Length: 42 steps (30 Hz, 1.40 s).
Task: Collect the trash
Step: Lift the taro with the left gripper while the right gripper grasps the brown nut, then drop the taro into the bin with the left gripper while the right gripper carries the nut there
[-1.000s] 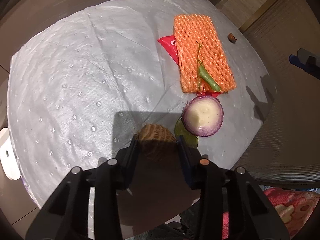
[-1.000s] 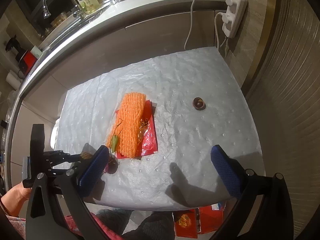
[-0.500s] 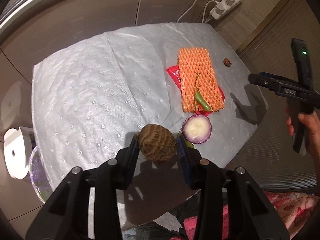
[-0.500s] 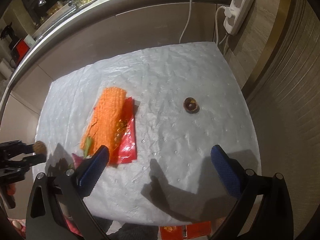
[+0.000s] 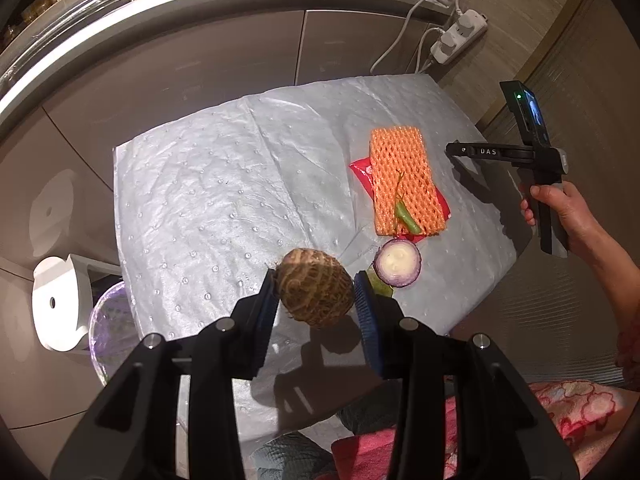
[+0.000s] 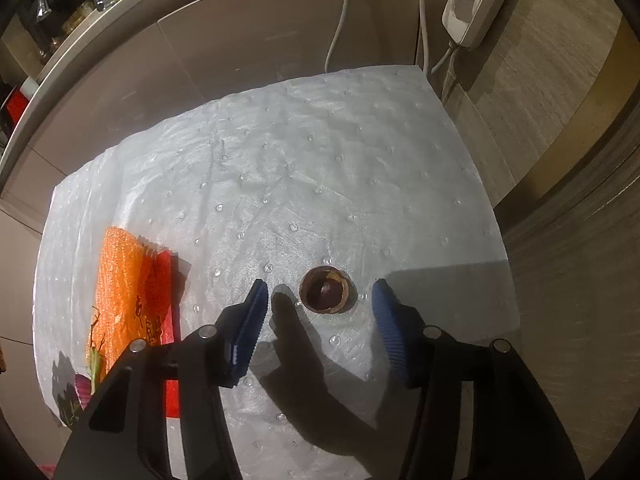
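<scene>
The left gripper [image 5: 316, 294] clamps a brown, hairy taro [image 5: 315, 287] between its blue pads, held above the near edge of the white mat [image 5: 224, 200]. Just past the taro on the mat lies a cut purple onion [image 5: 397, 263], with a green scrap half hidden under its near side. Beyond the onion sits an orange foam net [image 5: 404, 184] on a red wrapper [image 5: 361, 170], a green pepper [image 5: 407, 217] lying across the net's near end.

The right gripper [image 6: 320, 300], held in a hand [image 5: 564, 212] at the mat's right side, has just been closing; its jaws straddle a small brown shell [image 6: 324, 290] on the mat, and the pads are clear of it. To the shell's left lie the net and wrapper. Off the mat's far corner a power strip [image 6: 476, 4] hangs on the wall.
</scene>
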Tool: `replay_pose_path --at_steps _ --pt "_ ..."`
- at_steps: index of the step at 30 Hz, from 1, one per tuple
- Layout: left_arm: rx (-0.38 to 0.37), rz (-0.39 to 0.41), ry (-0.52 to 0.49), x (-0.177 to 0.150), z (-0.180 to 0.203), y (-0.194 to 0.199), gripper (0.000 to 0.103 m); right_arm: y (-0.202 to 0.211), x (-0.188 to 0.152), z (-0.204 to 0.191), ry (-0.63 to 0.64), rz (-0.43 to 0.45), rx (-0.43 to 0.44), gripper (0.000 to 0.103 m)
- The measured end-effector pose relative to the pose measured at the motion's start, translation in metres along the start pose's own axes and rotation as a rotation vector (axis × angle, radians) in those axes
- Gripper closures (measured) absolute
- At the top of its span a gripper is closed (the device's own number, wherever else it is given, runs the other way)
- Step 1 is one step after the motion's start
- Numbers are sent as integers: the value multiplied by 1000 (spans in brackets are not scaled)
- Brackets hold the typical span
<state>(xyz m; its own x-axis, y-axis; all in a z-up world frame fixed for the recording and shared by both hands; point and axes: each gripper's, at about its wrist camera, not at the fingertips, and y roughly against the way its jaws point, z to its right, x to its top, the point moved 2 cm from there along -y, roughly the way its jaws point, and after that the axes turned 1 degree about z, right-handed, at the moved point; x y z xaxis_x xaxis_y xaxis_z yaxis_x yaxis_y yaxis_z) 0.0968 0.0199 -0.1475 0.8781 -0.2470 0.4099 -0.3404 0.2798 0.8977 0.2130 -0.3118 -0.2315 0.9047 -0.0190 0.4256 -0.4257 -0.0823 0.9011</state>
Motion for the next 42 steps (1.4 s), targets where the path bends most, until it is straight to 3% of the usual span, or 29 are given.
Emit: replay_pose_path --at_steps 3,9,13,21,26,31,36,42 --pt "13 2 13 -2 -5 2 65 0 0 2 5 -6 6 78" --pt "28 9 40 -6 -17 7 65 9 -2 -3 30 7 -1 78" --pt "37 22 64 -12 -29 15 65 39 0 -27 66 48 30 78" --pt "101 73 151 -42 -80 50 65 108 -14 -165 272 112 214 78" --pt "193 101 216 -66 -128 74 65 124 -30 -263 367 104 363 78" --pt "268 111 257 -87 -172 92 65 127 -50 -348 484 71 444 78" --pt "295 113 282 -105 -205 103 65 122 -66 -406 548 30 483 78" --pt "296 103 297 -120 -227 102 65 123 -79 -439 580 13 490 78"
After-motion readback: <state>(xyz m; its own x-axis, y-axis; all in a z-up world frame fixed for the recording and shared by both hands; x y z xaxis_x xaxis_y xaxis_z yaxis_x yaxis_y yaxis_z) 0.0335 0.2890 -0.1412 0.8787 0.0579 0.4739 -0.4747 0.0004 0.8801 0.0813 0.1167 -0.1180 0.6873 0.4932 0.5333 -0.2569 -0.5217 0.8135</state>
